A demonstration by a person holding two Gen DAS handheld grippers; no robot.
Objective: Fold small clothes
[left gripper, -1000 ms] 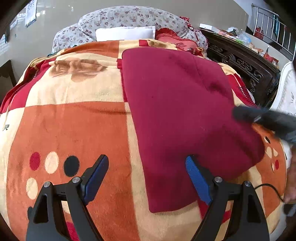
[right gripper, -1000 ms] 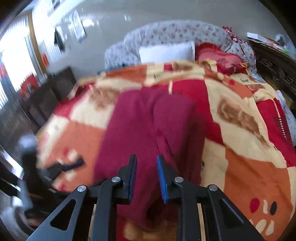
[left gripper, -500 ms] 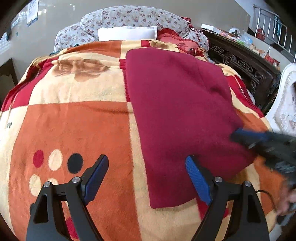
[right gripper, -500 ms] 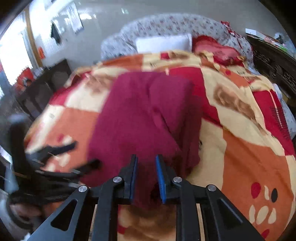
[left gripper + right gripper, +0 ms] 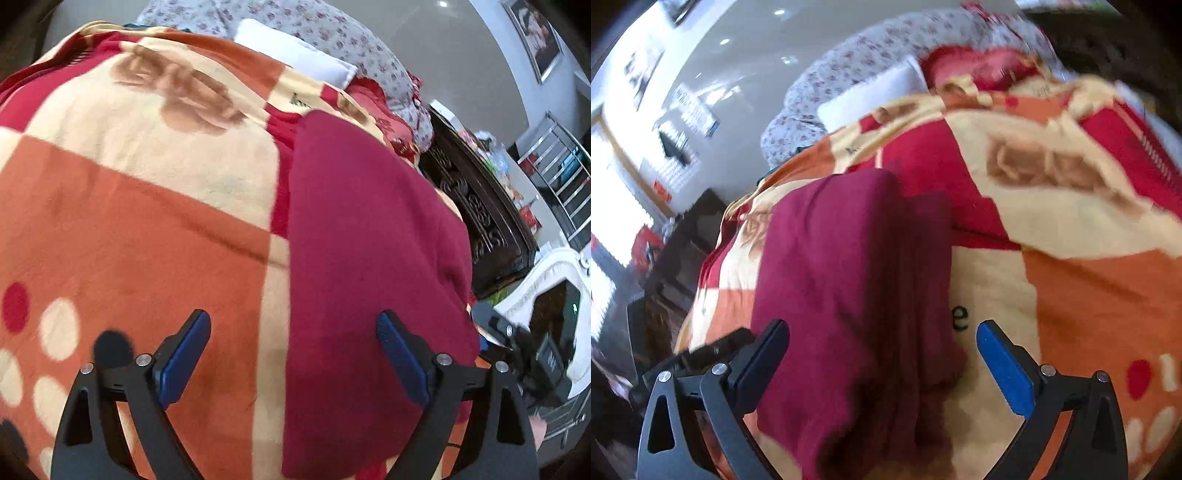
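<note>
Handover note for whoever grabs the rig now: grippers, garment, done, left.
Left gripper: open, empty, hovering over the near left edge of the maroon garment.
Right gripper: open, empty, straddling the garment's near end.
Garment: lies lengthwise on the patterned blanket, a long narrow strip with a fold layer showing along its right side in the right wrist view.
Done: sides appear folded in.
Left: probably pinch the near end with both grippers and fold it toward the white pillow, then flatten. The views are blurred, so check the layers first.
</note>
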